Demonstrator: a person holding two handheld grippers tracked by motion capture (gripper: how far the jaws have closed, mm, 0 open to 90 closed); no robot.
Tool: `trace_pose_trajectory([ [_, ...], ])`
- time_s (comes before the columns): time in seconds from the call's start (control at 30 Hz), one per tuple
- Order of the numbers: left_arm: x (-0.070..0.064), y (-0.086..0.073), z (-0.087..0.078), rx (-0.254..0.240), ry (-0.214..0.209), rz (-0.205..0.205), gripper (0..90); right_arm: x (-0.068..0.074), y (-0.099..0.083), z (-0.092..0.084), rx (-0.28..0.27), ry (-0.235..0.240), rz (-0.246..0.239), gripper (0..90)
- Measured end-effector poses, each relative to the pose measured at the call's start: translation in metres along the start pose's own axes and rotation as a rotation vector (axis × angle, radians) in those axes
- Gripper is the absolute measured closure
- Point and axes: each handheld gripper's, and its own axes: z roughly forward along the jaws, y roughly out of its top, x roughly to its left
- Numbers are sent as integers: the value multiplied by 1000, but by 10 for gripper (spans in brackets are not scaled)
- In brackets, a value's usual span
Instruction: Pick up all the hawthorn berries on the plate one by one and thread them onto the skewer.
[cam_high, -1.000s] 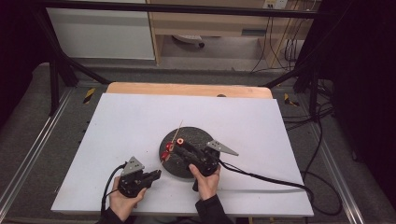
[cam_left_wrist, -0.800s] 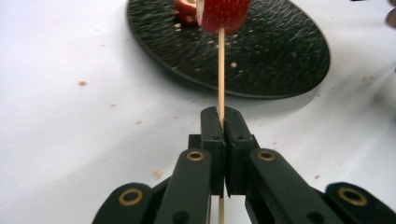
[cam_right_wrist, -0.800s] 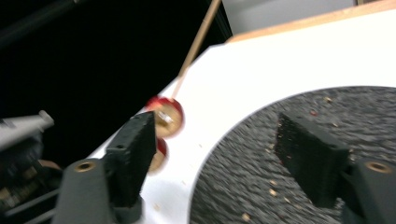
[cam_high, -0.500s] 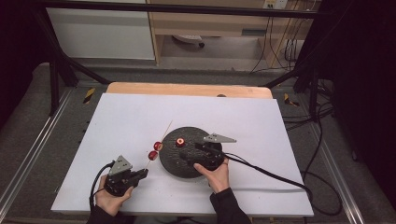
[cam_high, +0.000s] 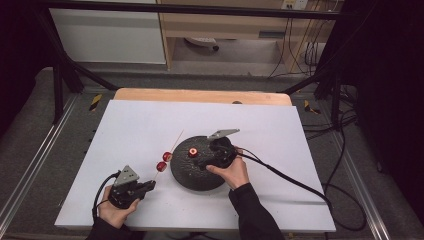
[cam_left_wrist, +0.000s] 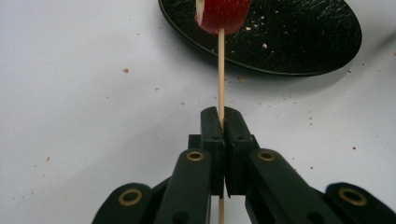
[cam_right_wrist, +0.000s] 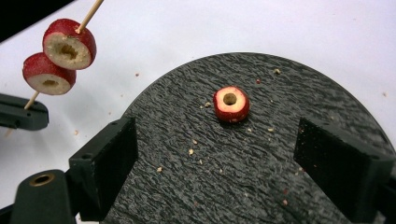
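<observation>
The left gripper (cam_high: 150, 185) sits at the near left of the table (cam_high: 280, 125), its jaws clamped together on the near end of the skewer (cam_left_wrist: 221, 74); gripping so low leaves the whole far length of the stick free, so slices can go on over the point and slide down. The skewer slants up and away toward the far right, just left of the plate (cam_high: 186, 176); two slices (cam_right_wrist: 60, 56) are already threaded on it, one against the other, both clear of the table and beside the plate's left rim. That tilt probably keeps them from slipping off the tip and brings the free end within reach of the other hand.

The right gripper (cam_right_wrist: 224, 154) hovers over the right half of the plate, its jaws wide apart with nothing between the pads; they have just been opening. One more slice (cam_right_wrist: 231, 103) lies flat on the plate a little beyond the jaws, its hole facing up; lying so, it offers its red rim to a pinch from both sides. My judgement is that this slice is next for the stick; the open jaws are lined up to either side of it for that reason. Crumbs dot the plate and the table nearby.
</observation>
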Motion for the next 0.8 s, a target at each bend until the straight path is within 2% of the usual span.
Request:
trace_pose_trajectory([
  [0.07,0,0,0,3,1,3,882,-1,8,3,38,-13,-31,152],
  [0.2,1,0,0,2,4,1,882,-4,18,9,93,-5,-69,165],
  [0.43,1,0,0,4,7,1,882,-7,28,24,151,-11,-93,207],
  [0.5,1,0,0,3,7,2,882,-6,30,30,174,-4,-102,226],
  [0.57,1,0,0,4,8,2,882,-5,33,36,202,-16,-112,240],
  [0.8,0,0,1,6,9,2,882,-9,41,50,234,-17,-123,338],
])
